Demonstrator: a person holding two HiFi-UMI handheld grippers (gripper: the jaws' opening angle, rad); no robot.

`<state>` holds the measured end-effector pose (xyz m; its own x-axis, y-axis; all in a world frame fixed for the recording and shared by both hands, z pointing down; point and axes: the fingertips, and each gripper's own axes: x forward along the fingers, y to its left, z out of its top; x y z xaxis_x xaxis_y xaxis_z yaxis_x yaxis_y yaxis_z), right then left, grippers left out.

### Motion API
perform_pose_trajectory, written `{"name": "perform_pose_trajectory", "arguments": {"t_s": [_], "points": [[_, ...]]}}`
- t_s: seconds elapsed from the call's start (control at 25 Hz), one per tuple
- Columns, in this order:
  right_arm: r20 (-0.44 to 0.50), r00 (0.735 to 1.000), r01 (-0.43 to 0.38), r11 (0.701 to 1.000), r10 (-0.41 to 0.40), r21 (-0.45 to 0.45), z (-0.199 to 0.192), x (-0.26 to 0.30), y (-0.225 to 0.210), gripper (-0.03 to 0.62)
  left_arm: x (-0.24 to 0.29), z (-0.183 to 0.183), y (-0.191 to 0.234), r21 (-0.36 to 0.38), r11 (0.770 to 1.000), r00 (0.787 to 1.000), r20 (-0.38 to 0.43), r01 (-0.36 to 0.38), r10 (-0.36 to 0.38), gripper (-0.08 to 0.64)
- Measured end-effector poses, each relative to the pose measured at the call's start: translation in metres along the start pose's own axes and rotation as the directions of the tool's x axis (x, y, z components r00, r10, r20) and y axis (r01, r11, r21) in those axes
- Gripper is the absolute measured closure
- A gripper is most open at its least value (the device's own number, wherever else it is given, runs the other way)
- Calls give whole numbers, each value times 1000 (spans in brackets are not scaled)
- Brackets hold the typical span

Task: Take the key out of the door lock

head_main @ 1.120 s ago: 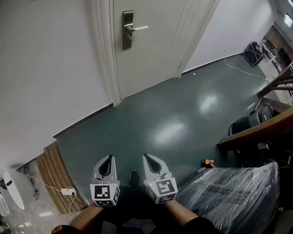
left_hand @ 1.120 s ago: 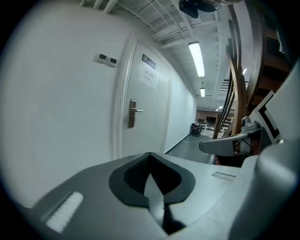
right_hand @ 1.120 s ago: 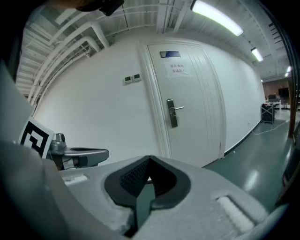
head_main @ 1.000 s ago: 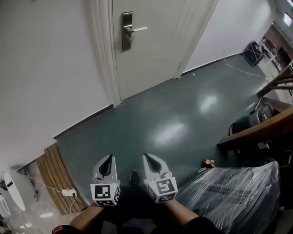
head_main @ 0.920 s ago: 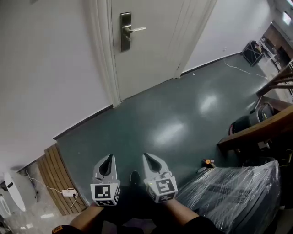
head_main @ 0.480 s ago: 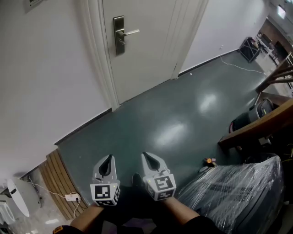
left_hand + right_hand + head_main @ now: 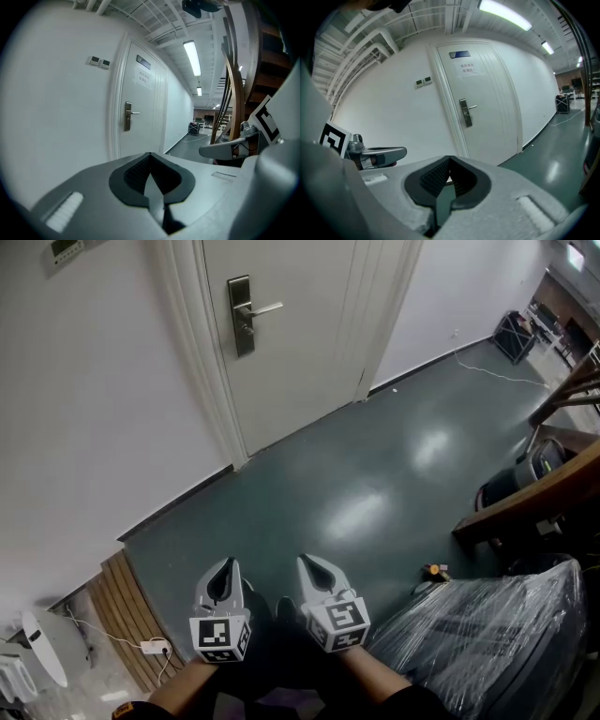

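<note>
A white door (image 7: 300,343) stands shut in the far wall, with a metal lock plate and lever handle (image 7: 242,315) on its left side. The same lock plate (image 7: 127,116) shows in the left gripper view, and again as the lock plate (image 7: 465,112) in the right gripper view. The key is too small to make out. Both grippers are held low, far from the door. My left gripper (image 7: 222,570) is shut with nothing in it. My right gripper (image 7: 313,565) is shut and empty too, beside the left one.
A dark green floor (image 7: 356,493) lies between me and the door. A plastic-wrapped bulk (image 7: 487,643) sits at the right front, under a wooden stair rail (image 7: 534,502). Wooden slats (image 7: 122,615) and a white power strip (image 7: 153,648) lie at the left front.
The head view has shifted: the door and lock plate now sit a little lower and further left in the picture. Both grippers stay shut, side by side.
</note>
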<state>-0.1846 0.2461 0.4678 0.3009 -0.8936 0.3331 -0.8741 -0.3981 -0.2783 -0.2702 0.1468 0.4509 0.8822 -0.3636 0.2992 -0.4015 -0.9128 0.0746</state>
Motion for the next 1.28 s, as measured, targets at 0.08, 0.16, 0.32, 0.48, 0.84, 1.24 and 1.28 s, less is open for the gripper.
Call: {"name": "perform_pose_trajectory", "arguments": {"t_s": [0.08, 0.16, 0.32, 0.48, 0.84, 1.24, 1.28], "points": [[5, 1000, 12, 1000, -12, 14, 1, 0, -6, 600, 7, 1, -5, 2, 1000, 1000, -5, 16, -16, 541], [15, 999, 28, 999, -28, 30, 6, 1, -12, 600, 17, 2, -8, 6, 999, 999, -12, 38, -38, 541], [29, 997, 76, 996, -77, 36, 14, 6, -30, 600, 50, 5, -8, -11, 997, 997, -19, 71, -71, 541], [15, 987, 158, 986, -159, 56, 23, 10, -67, 600, 94, 11, -23, -28, 990, 990, -29, 136, -137, 541], [-53, 985, 168, 985, -166, 28, 64, 103, -109, 600, 195, 36, 3, -65, 984, 985, -31, 165, -167, 541], [-141, 987, 62, 993, -76, -103, 142, 235, -120, 600, 296, 89, 104, -136, 991, 998, 55, 5, 2, 541], [-148, 987, 49, 992, -66, -116, 147, 247, -120, 600, 302, 91, 114, -147, 989, 998, 58, -13, 22, 541]]}}
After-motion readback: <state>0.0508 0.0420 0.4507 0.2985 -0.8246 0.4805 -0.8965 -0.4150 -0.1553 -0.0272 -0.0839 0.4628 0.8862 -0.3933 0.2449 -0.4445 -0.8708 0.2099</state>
